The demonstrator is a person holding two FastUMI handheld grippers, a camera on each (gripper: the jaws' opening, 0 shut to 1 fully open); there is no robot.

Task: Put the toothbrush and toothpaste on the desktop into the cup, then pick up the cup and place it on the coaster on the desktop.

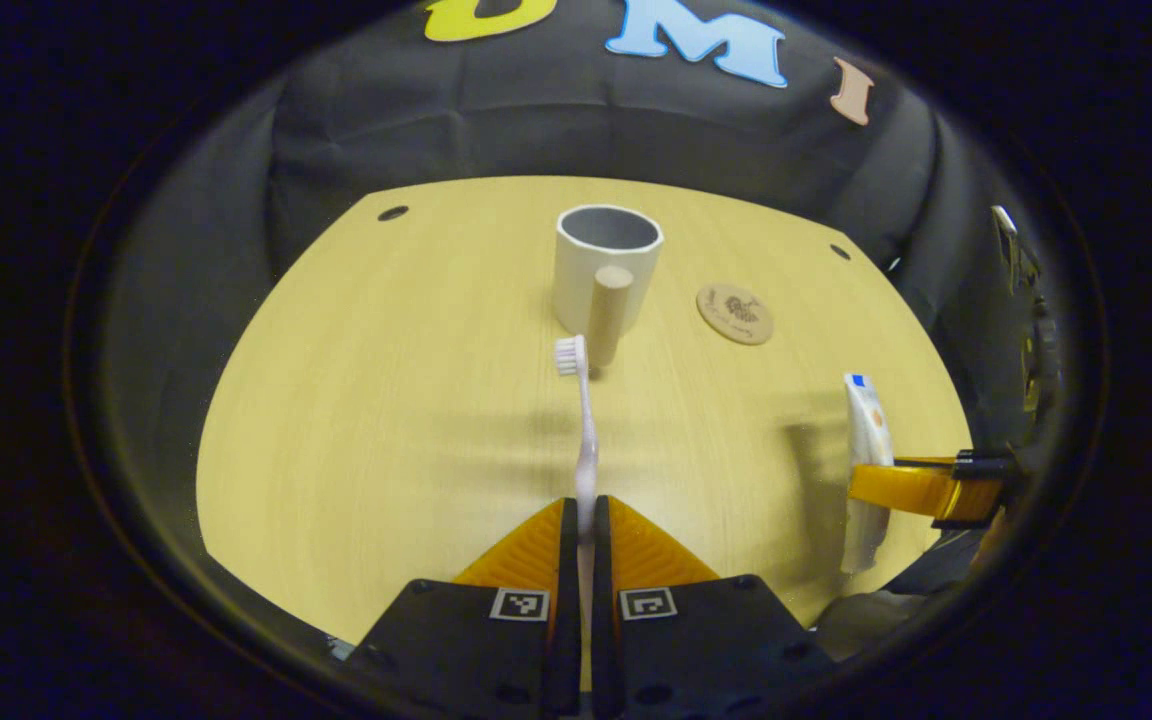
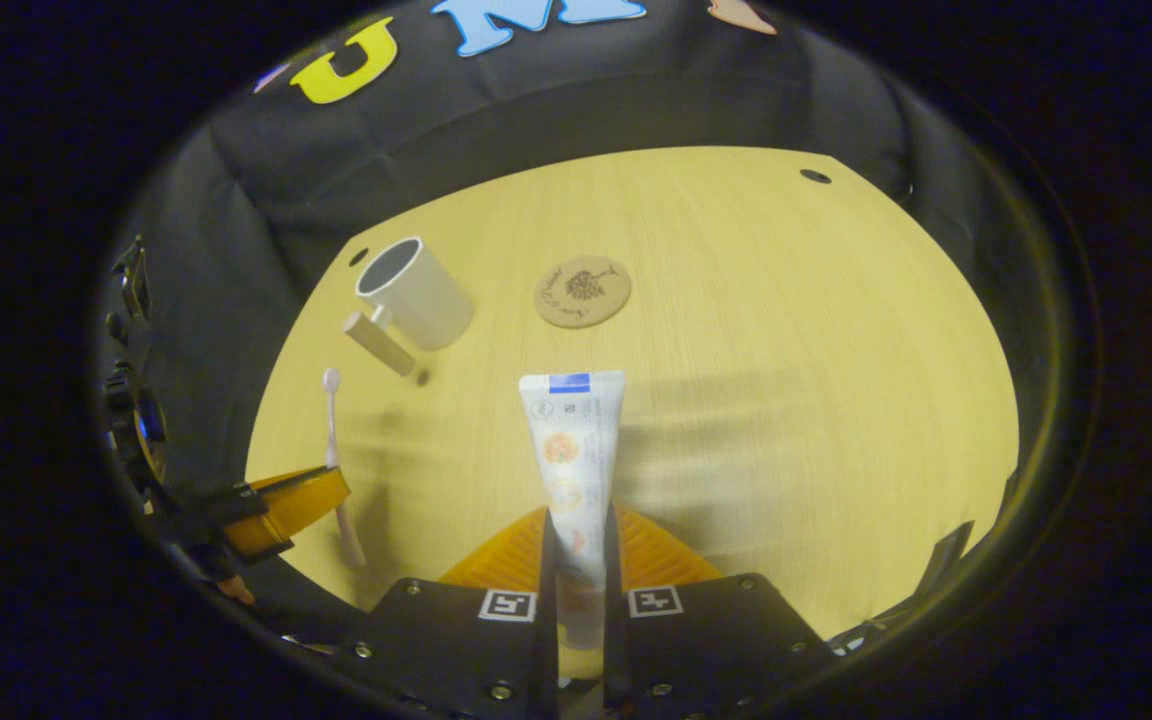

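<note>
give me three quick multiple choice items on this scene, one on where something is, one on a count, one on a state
1. Where is the coaster?
A. under the cup
B. on the desktop beside the cup
C. inside the cup

2. How many things are inside the cup?
A. none
B. one
C. two

3. What is the left gripper doing?
A. open above the cup
B. shut on the toothbrush
C. shut on the toothpaste

Answers: 1 B, the coaster lies apart from the cup; 2 A, its inside looks bare; 3 B, both fingers press the toothbrush, and the right gripper clamps the toothpaste.

desk (image 1: 386, 420): pale wood, holes near far corners | wall (image 1: 536, 120): black cloth
</note>
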